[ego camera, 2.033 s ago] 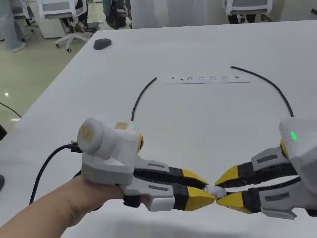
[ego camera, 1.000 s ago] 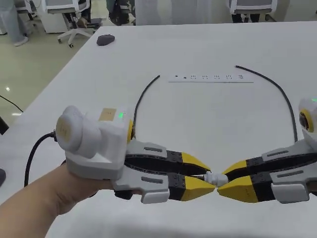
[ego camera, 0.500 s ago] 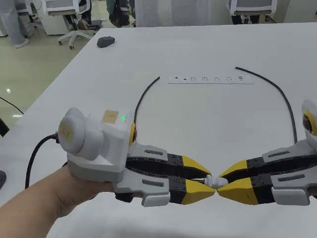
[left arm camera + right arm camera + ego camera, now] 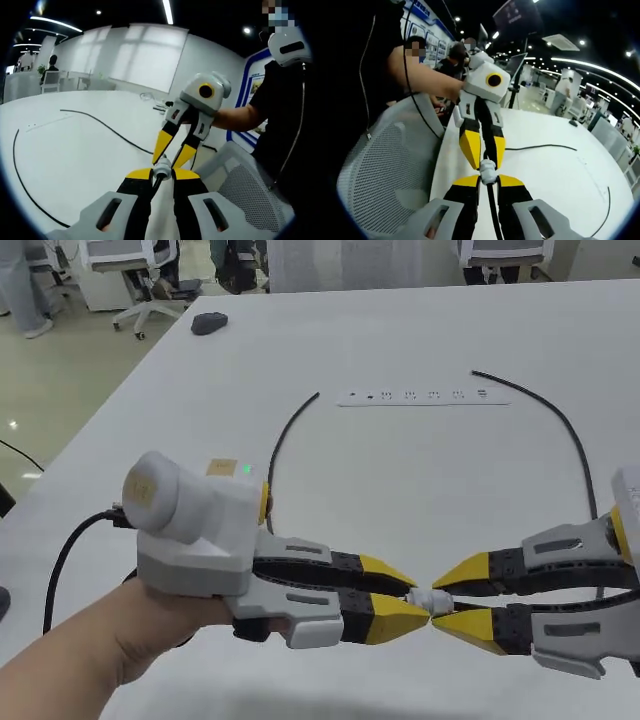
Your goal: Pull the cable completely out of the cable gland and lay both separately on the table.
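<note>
We hold the gland (image 4: 435,597) just above the near tabletop (image 4: 400,500), so the cable (image 4: 492,207) can slide out in a straight line. The left gripper (image 4: 418,602) and right gripper (image 4: 442,608) lie level, tip to tip, pointing at each other. The left fingers are pinched shut on the gland. The right fingers, as best we can judge, are closed on the cable where it leaves the gland, and it runs back between them. The cable is not yet out.
</note>
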Demonstrator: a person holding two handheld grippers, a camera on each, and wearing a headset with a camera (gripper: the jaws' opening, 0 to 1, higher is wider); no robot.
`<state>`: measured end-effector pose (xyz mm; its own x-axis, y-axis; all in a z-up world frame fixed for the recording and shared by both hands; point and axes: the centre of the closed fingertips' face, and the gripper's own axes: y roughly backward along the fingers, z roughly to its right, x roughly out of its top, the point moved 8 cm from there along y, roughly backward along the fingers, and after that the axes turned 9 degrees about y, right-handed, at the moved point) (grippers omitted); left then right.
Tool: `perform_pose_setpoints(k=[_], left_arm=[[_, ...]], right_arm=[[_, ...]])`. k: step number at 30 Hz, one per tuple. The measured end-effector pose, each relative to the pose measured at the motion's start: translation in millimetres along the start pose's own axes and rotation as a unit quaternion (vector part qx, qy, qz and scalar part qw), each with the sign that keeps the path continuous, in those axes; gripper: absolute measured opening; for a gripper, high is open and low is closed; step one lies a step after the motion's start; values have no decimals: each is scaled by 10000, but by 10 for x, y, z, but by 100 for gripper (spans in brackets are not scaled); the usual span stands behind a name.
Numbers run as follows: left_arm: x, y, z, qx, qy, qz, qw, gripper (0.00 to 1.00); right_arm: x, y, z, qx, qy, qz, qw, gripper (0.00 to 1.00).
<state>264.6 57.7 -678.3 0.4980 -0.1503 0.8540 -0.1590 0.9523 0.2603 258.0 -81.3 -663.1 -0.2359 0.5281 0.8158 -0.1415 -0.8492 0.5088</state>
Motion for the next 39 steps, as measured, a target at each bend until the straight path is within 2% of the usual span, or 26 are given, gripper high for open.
perform_pose_setpoints(k=[3, 5, 9, 13, 17, 24, 27, 31, 32, 33, 35, 36, 38, 39], left_arm=[[-14, -11, -7, 36, -64, -15, 10000, 14], [-24, -9, -12, 40, -73, -24, 10000, 14], [-34, -10, -16, 49, -115, -20, 9999, 14], [-32, -19, -19, 71, -139, -15, 9999, 14], [-30, -18, -21, 62, -128, -54, 9999, 15], [-48, -52, -10, 102, -239, -90, 9996, 14], [-39, -50, -11, 156, -381, -101, 9991, 14], [-5, 23, -45, 257, -416, -41, 9988, 14], [-2, 28, -48, 271, -429, -39, 9987, 14], [4, 55, -68, 357, -492, -45, 9981, 14], [1, 109, -102, 452, -464, -35, 9979, 14], [-6, 135, -116, 502, -457, -35, 9977, 14], [-17, 185, -132, 567, -458, -9, 9973, 14], [-23, 215, -136, 609, -435, 9, 9972, 14]], right_arm=[[-28, 32, 19, 59, -313, -92, 9995, 12], [-58, 58, 41, -52, -329, -120, 9994, 16], [-109, 67, 33, -72, -282, -299, 9991, 11], [-99, 42, 12, -20, -291, -311, 9991, 3], [-110, 32, 2, -39, -313, -343, 9989, 2], [-134, 33, -49, -128, -85, -535, 9985, 0], [-156, 84, -41, -199, -190, -603, 9978, 0], [-271, 298, -3, -453, -328, -776, 9954, 0], [-303, 354, 7, -518, -383, -826, 9945, 0], [-367, 442, 33, -746, -563, -981, 9908, 0], [-501, 587, 57, -901, -696, -1241, 9857, 0], [-592, 679, 79, -1076, -763, -1415, 9811, 0], [-720, 800, 90, -1240, -852, -1587, 9758, 0], [-809, 876, 93, -1364, -967, -1666, 9717, 0]])
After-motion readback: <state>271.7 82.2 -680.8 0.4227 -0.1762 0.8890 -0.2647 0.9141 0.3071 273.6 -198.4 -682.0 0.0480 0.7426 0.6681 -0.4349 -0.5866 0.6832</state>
